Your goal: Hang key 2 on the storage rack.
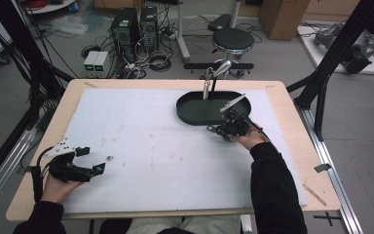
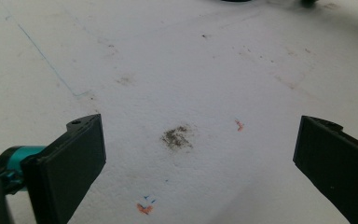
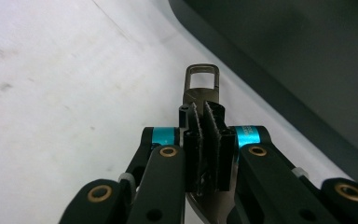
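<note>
Right gripper [image 3: 204, 116] is clamped tight on a flat metal tool [image 3: 202, 84], jaws pinched together on its handle, the end with the rectangular loop poking out past the pads. That tool sits just beside the near rim of the black tray [image 1: 190, 117], low over the white mat [image 1: 141, 141]. Over on the far side from the tray, near the mat's left corner, the left gripper [image 1: 91, 160] rests with jaws spread wide, nothing between them, a dark smudge [image 2: 177, 137] on the mat ahead.
</note>
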A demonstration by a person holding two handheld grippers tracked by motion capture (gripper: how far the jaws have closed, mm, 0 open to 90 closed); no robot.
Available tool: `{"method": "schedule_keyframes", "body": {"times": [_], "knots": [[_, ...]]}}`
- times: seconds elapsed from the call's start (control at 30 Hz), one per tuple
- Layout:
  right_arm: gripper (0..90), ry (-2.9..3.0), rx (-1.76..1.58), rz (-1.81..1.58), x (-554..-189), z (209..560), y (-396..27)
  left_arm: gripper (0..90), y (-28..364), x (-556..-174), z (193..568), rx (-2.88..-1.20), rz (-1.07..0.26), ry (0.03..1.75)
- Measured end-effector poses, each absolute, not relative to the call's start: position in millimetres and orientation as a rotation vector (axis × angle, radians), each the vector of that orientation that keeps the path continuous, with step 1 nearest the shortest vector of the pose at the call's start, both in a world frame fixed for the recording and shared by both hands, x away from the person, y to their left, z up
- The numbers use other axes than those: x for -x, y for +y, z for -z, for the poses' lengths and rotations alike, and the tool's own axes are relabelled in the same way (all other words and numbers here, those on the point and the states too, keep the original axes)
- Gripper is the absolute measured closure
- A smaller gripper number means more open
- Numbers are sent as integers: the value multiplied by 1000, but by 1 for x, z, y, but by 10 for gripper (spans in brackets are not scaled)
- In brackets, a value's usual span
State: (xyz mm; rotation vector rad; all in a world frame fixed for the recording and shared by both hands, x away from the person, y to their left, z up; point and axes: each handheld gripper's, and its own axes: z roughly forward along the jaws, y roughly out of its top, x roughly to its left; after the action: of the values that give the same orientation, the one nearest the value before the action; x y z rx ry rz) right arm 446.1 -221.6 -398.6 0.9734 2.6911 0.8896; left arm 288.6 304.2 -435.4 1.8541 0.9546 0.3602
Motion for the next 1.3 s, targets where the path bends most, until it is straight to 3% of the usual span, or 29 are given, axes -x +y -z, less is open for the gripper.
{"method": "schedule_keyframes", "body": {"times": [0.5, 1.3], "knots": [[866, 2598, -978, -1110, -436, 361, -236, 27, 304, -288, 435, -1849, -356, 951], [864, 2504, -947, -1250, -447, 305, -223, 27, 304, -289, 435, -1849, -354, 950]]}}
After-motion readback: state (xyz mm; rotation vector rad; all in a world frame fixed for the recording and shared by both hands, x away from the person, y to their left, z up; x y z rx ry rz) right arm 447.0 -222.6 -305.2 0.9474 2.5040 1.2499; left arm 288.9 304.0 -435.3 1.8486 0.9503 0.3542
